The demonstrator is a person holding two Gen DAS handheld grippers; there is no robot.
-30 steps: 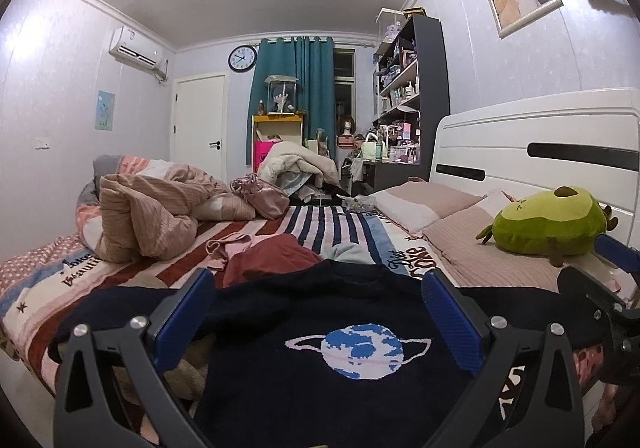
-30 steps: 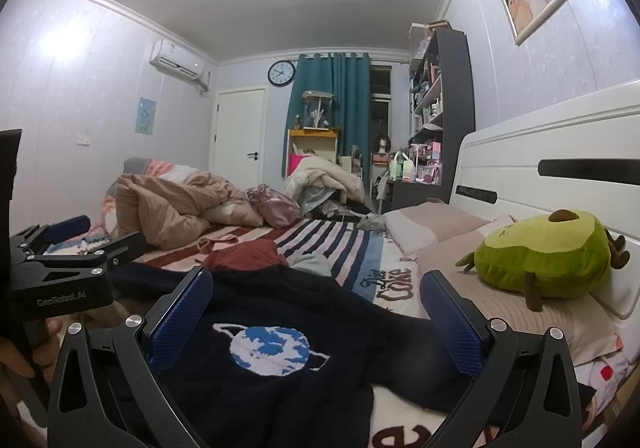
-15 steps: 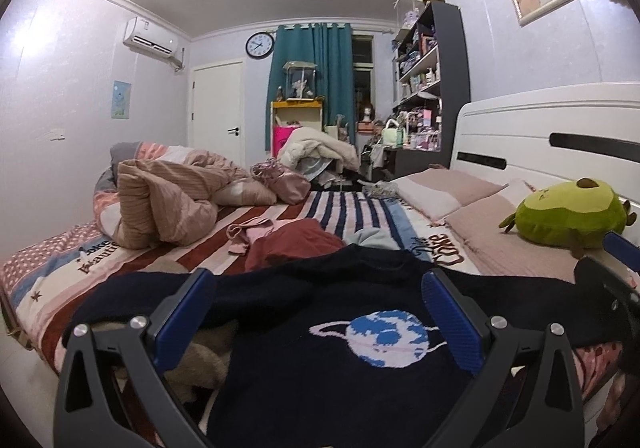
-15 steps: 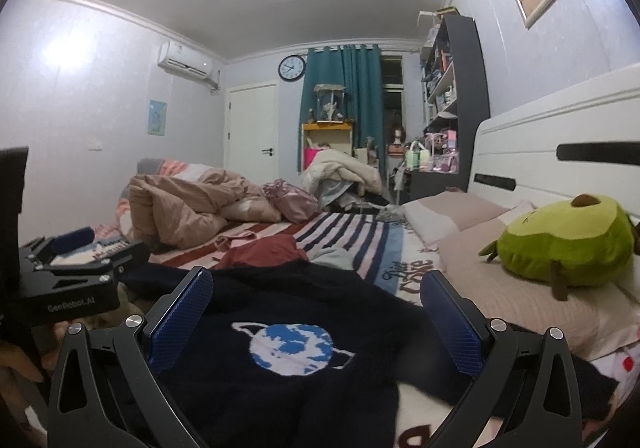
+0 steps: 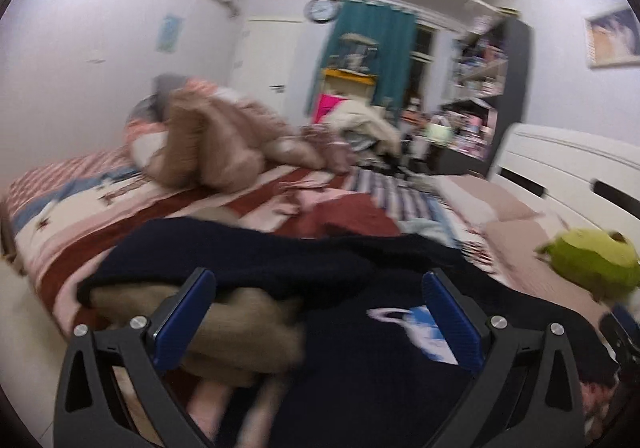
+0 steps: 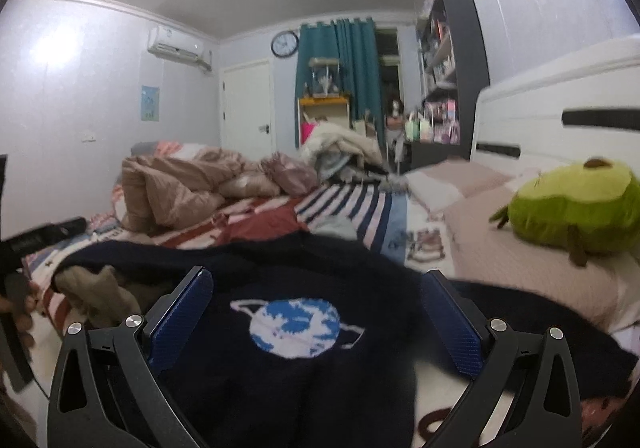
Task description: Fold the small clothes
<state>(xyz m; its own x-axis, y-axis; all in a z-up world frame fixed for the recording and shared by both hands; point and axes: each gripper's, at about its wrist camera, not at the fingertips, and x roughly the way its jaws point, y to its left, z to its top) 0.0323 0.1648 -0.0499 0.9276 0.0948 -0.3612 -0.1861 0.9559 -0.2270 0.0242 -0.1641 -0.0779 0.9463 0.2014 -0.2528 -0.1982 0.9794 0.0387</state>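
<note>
A navy sweater (image 6: 280, 272) with a blue-and-white planet print (image 6: 296, 324) lies spread face up on the bed. Its left sleeve (image 5: 208, 252) drapes over a tan garment (image 5: 248, 332). My left gripper (image 5: 320, 312) hangs open above the sweater's left part, nothing between its blue pads. My right gripper (image 6: 320, 312) stands open over the planet print, also holding nothing. A dark red garment (image 6: 264, 224) lies just beyond the sweater's collar. The left gripper's body (image 6: 36, 244) and a hand show at the right wrist view's left edge.
A rumpled beige quilt (image 6: 176, 188) lies far left on the striped bedsheet (image 6: 360, 208). A green avocado plush (image 6: 576, 204) rests on pink pillows (image 6: 452, 176) by the white headboard (image 6: 560, 88). A clothes pile (image 6: 340, 152) and shelves stand at the far end.
The left gripper has swung left and tilted, its view now blurred; the planet print slid right and the tan garment came into view. The right gripper has moved slightly closer over the print.
</note>
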